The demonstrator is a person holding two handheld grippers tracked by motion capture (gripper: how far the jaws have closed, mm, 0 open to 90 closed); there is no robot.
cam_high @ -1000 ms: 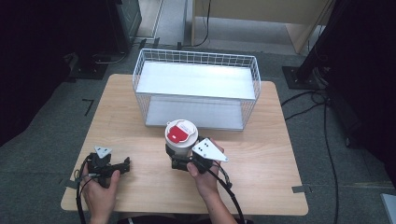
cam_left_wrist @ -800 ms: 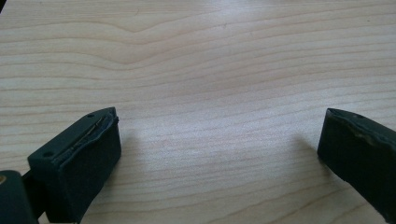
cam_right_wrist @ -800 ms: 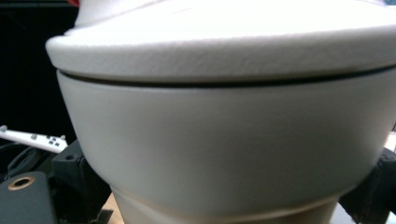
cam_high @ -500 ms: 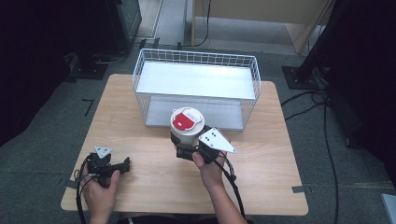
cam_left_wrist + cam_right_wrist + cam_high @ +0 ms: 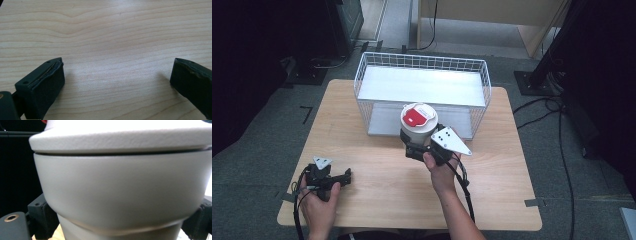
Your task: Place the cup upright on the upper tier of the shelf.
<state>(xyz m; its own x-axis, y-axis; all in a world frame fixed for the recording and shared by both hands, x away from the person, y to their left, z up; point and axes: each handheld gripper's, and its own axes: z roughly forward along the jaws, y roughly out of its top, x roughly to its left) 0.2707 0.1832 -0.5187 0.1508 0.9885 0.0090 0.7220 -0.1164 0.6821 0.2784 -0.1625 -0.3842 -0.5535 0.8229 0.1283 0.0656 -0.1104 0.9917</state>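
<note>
**White cup gripped in front of the wire basket**

One white cup (image 5: 417,126), with a white lid bearing a red patch, is held upright above the table (image 5: 377,190), just in front of the basket's near wall and roughly over the middle of the tabletop. Whether its base touches the wood cannot be told from the high view. In the right gripper view the cup (image 5: 120,192) fills the space between the two black jaws, which press against its lower body from either side; a dark seam separates the lid from the body.

The right gripper (image 5: 428,149) pinches the cup, its grey three-cornered plate pointing toward the right edge of the table, and one hand (image 5: 443,171) holds it from behind with the forearm coming in from the near edge.

One white wire basket (image 5: 362,85) stands at the far edge of the table, centred, with a pale flat floor inside.

The left gripper (image 5: 343,176) lies near the near left corner of the table, held by the other hand (image 5: 319,197). In the left gripper view its jaws are spread wide with bare wood grain between them, and the left gripper (image 5: 117,77) hangs close over the tabletop.

Two grippers, one cup, one basket are on show.
</note>
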